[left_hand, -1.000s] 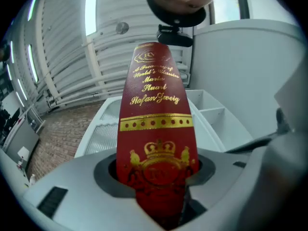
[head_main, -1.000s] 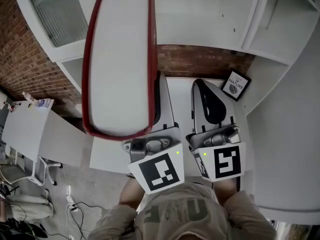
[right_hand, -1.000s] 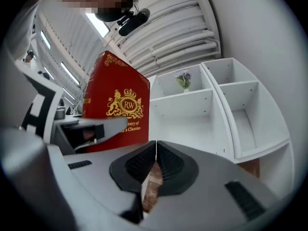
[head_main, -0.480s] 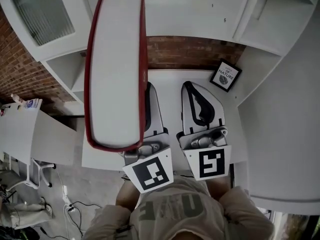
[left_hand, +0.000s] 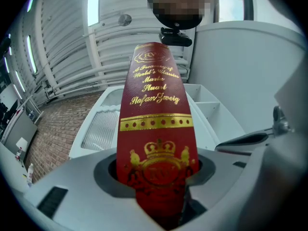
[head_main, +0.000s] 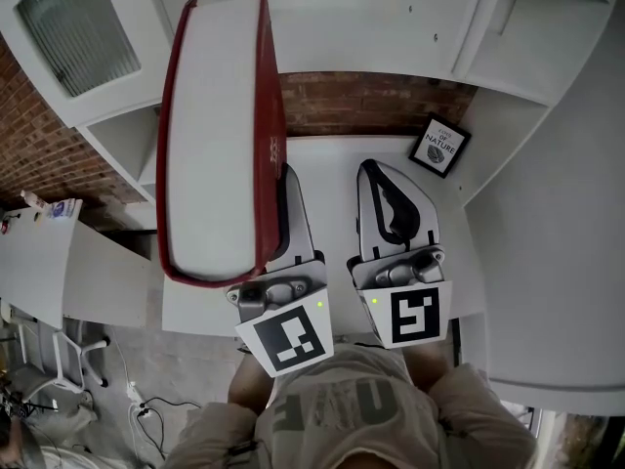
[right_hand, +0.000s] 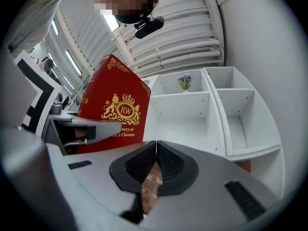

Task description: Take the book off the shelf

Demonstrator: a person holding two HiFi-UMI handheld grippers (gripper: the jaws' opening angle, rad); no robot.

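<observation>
- A red book [left_hand: 155,109] stamped "RW" and "Stefan Zweig" is gripped by the left gripper's [left_hand: 156,182] jaws.
- The right gripper's [right_hand: 154,160] jaws are closed, empty.
- A framed "NATURE" print [head_main: 438,147] is seen beyond.

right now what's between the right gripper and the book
The left gripper, shut on the book; between it and the right gripper only bare white surface. The head view shows it.

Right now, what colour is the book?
The book is red with gold lettering and a gold crest, clearest in the left gripper view.
</observation>
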